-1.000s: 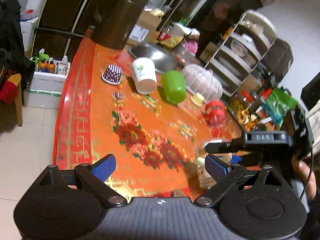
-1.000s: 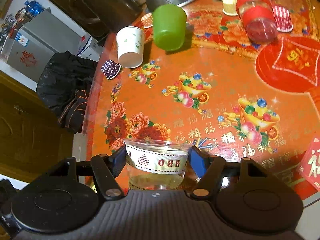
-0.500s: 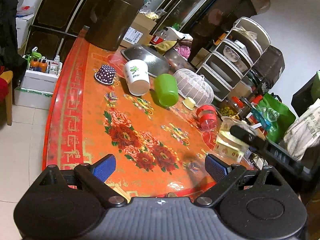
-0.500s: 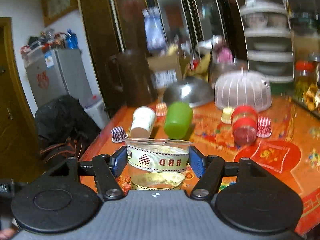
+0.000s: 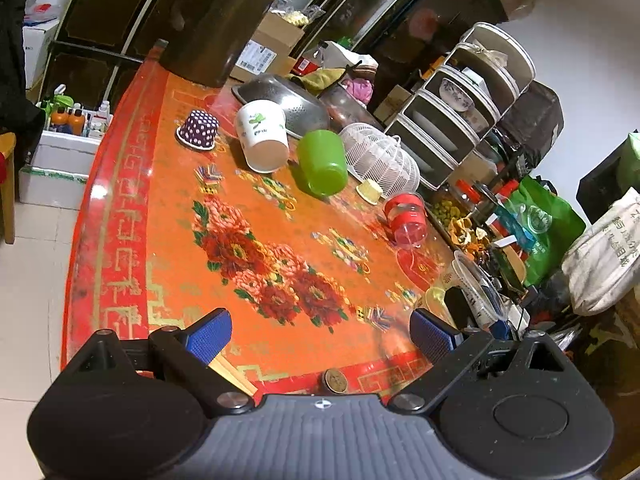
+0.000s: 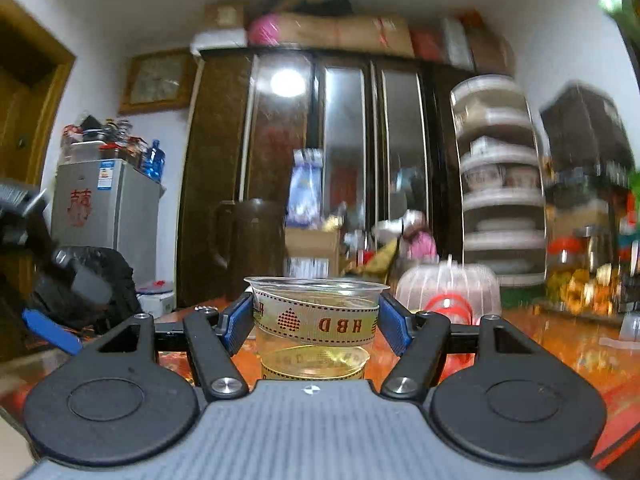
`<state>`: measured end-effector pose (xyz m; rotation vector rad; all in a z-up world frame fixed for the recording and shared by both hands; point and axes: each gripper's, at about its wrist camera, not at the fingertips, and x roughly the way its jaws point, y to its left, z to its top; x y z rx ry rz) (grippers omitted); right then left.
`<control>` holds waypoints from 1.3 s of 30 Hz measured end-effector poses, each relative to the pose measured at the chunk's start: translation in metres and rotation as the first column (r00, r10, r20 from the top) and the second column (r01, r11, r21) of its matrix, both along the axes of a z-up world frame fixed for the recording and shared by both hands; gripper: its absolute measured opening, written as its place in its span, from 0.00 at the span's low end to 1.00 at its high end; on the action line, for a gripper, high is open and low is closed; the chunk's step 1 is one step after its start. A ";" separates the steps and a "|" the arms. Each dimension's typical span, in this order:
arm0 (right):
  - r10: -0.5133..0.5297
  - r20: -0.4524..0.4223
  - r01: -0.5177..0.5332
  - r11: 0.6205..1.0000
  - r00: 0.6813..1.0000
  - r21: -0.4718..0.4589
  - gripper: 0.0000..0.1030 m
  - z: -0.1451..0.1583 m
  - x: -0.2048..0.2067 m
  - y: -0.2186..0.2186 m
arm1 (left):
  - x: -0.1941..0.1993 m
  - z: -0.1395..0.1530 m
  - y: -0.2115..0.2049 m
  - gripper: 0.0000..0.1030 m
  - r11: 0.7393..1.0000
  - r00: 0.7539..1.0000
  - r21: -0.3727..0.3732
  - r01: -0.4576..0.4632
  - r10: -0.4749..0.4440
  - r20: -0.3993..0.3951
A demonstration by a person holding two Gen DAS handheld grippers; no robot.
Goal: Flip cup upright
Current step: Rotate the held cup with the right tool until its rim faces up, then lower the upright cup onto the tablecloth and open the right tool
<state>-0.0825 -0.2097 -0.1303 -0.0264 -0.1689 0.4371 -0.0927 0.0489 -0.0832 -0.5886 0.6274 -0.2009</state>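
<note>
The right gripper [image 6: 316, 322] stays clamped on the clear plastic cup [image 6: 316, 320], its blue pads pressing both sides of the printed band, and the big change across the last second is the wrist's rotation: 1 second ago its camera looked down on the red tablecloth [image 5: 256, 240], now it looks level across the room at the dark cabinet [image 6: 340, 160], and the cup's rim sits on top, mouth up. That suggests the flip itself is essentially done and what remains is setting the cup down and letting go. In the left wrist view the cup [image 5: 472, 292] shows near the table's right edge; whether its base touches the cloth I cannot tell. The left gripper [image 5: 320, 332] hangs over the near edge with fingers spread wide, holding nothing, much as before
</note>
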 end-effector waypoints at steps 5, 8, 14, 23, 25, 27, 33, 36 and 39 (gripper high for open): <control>-0.042 0.109 0.043 0.999 0.993 -0.011 0.66 -0.015 -0.007 0.014 | 0.002 -0.004 0.001 0.94 1.000 1.000 -0.017 -0.002 0.002 -0.001; -0.039 0.116 0.037 0.999 0.992 0.013 0.66 -0.017 -0.004 0.015 | 0.001 -0.005 0.002 0.94 1.000 1.000 -0.028 -0.007 0.007 0.007; -0.021 0.078 0.020 1.000 0.997 0.016 0.66 -0.023 0.000 0.023 | 0.001 -0.009 0.004 0.94 0.999 1.000 -0.046 -0.011 0.011 0.011; 0.005 0.020 -0.006 1.000 1.000 0.022 0.70 -0.022 0.001 0.026 | -0.001 -0.011 0.006 0.94 0.999 1.000 -0.050 -0.020 0.020 0.004; 0.009 0.009 -0.009 1.000 1.000 0.025 0.74 -0.024 0.000 0.026 | -0.001 -0.011 0.006 0.94 0.999 1.000 -0.046 -0.018 0.019 0.004; 0.014 -0.001 -0.014 1.000 1.000 0.028 0.77 -0.024 0.001 0.025 | -0.001 -0.011 0.005 0.94 0.999 1.000 -0.042 -0.017 0.017 0.004; 0.066 -0.073 -0.065 0.998 0.995 0.020 0.99 -0.016 -0.002 0.018 | -0.005 -0.007 -0.004 0.96 0.997 0.997 0.059 -0.040 0.036 0.068; 0.061 -0.128 -0.058 0.998 0.990 0.029 0.99 -0.006 -0.010 0.007 | -0.007 -0.004 -0.015 0.99 0.974 0.992 0.216 -0.068 0.044 0.115; 0.055 -0.253 -0.059 0.998 0.966 -0.010 0.99 0.010 -0.015 -0.003 | -0.005 -0.001 -0.033 1.00 0.912 0.991 0.400 -0.090 0.042 0.129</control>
